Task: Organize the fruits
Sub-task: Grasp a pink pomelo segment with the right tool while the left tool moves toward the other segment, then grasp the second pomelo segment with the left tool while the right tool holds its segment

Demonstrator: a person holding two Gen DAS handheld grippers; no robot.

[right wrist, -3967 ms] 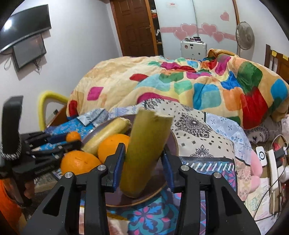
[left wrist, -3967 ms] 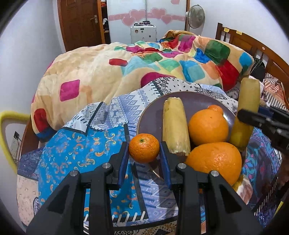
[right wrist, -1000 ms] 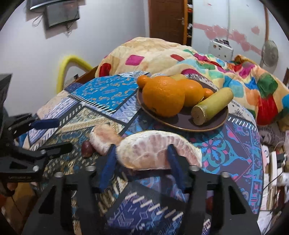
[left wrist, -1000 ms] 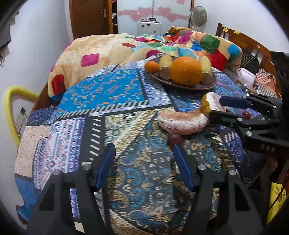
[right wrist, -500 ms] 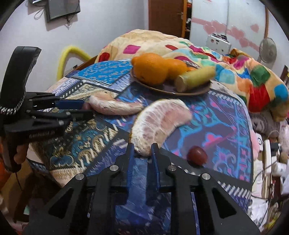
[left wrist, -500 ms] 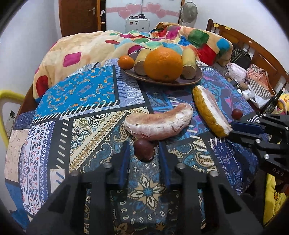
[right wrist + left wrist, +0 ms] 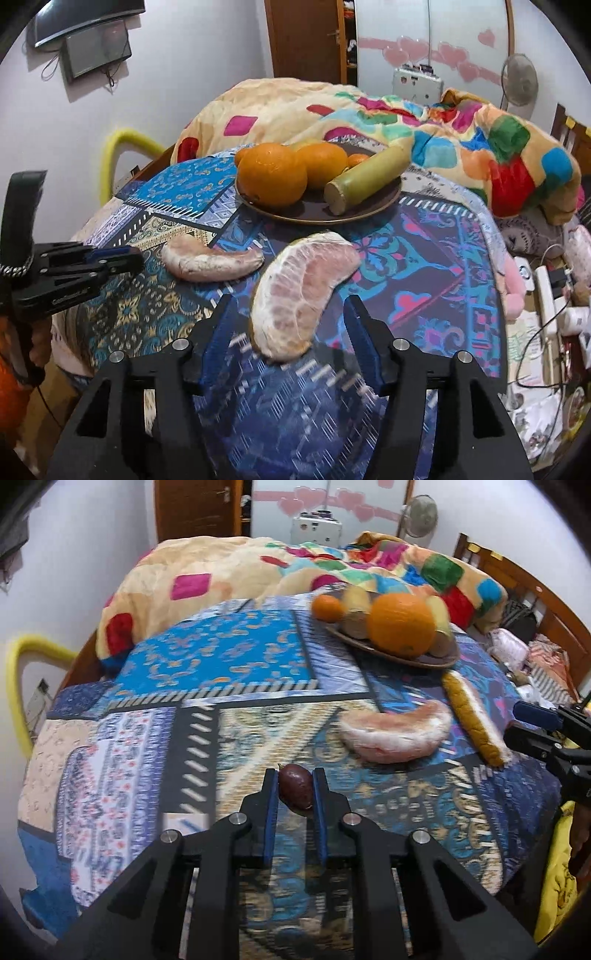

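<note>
Black left gripper [image 7: 295,788] is clamping a dark red fruit [image 7: 296,789]; right gripper [image 7: 291,330], jaws just opening, is straddling a pomelo wedge [image 7: 301,291] untouched.

free: patterned cloth [image 7: 207,657] left | blocked: plate [image 7: 436,661], pomelo segments [image 7: 395,734] right

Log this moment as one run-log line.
left gripper: shut on dark fruit | right gripper: opening around pomelo segment
</note>
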